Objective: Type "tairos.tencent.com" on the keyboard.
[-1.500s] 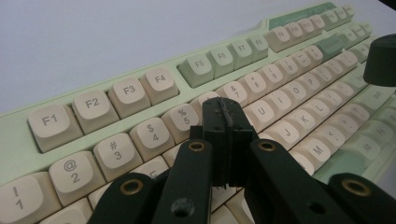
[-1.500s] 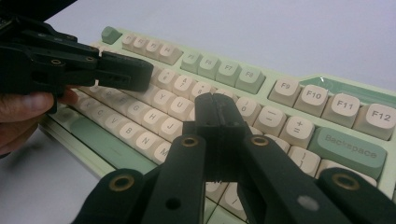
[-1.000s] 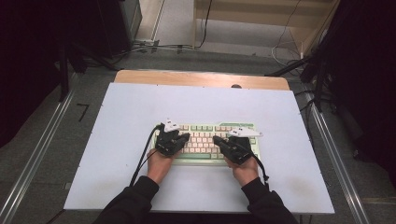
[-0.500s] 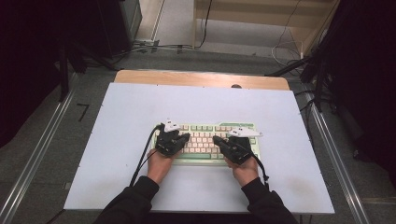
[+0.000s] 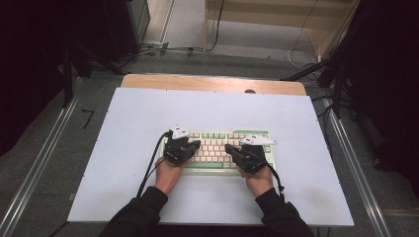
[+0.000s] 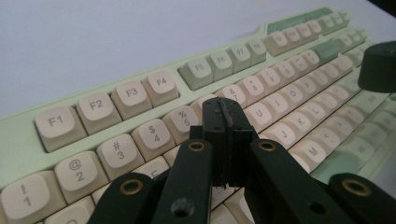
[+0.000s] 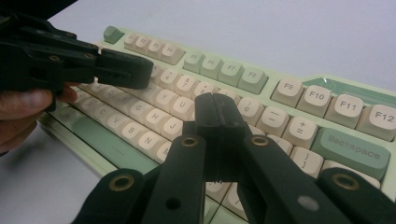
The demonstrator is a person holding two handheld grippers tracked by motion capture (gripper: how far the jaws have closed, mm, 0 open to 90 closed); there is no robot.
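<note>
Cream-and-green keyboard (image 5: 225, 151): flat on the white table (image 5: 123, 148), toward 6 o'clock of the tabletop, long side parallel to the near edge.
Left gripper (image 5: 193, 146): over the keyboard's 9 o'clock end; jaws pressed together, nothing between them.
Left gripper tip (image 6: 223, 123): poised above the number row, near the 5 and 6 keys; contact with a keycap not clear from this angle.
Right gripper (image 5: 231, 149): over the keyboard's 3 o'clock half; jaws likewise closed flat on each other, empty.
Right gripper tip (image 7: 215, 116): above the keys around 9, 0 and O; touching or just clear, cannot tell.
Gap between tips: small, both pointing toward the middle keys.
Hands (image 5: 169, 175): resting at the keyboard's near edge, at 6 o'clock of each gripper.
Work in hand: pressing keys with closed jaw tips, judging by the poses.
Done so far: both tools positioned over the keys; keyboard apparently square and undisturbed.
Left to do: probably the key presses themselves; no key visibly sunk.
Risk: blunt tips wide enough to catch two neighbouring keycaps at once.
</note>
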